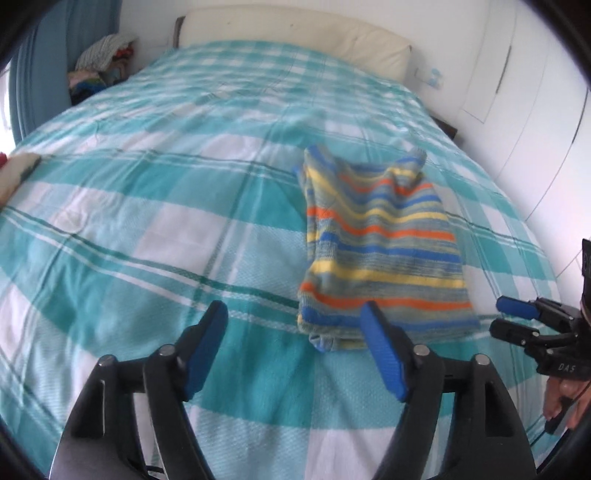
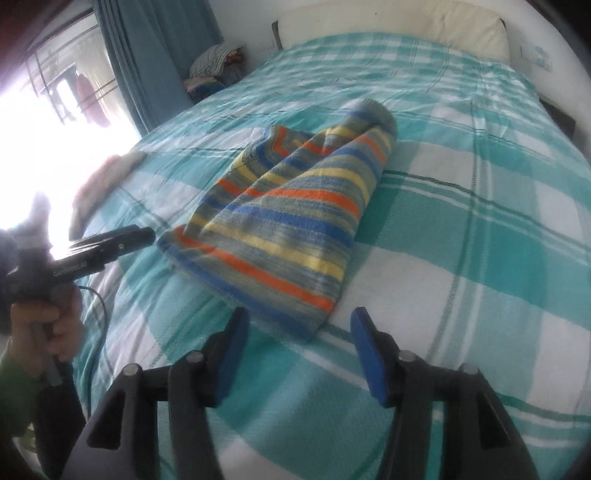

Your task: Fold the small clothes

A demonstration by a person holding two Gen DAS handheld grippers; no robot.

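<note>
A folded knit garment (image 1: 380, 251) striped in blue, orange, yellow and grey lies flat on the checked bedspread (image 1: 147, 221). My left gripper (image 1: 293, 314) stands open just short of its near left edge, with nothing between the pads. In the right wrist view the garment (image 2: 295, 214) runs away diagonally. Its near corner lies just ahead of my open right gripper (image 2: 300, 321), whose pads touch nothing. The right gripper (image 1: 517, 317) shows at the right edge of the left wrist view. The left gripper (image 2: 125, 240), held by a hand, sits by the garment's left corner.
A cream headboard cushion (image 1: 295, 33) lines the far end of the bed. A pile of clothes (image 2: 218, 62) sits beside a blue curtain (image 2: 147, 55). Another pale cloth (image 2: 107, 177) lies near the bed's left edge. White wardrobe doors (image 1: 535, 110) stand at the right.
</note>
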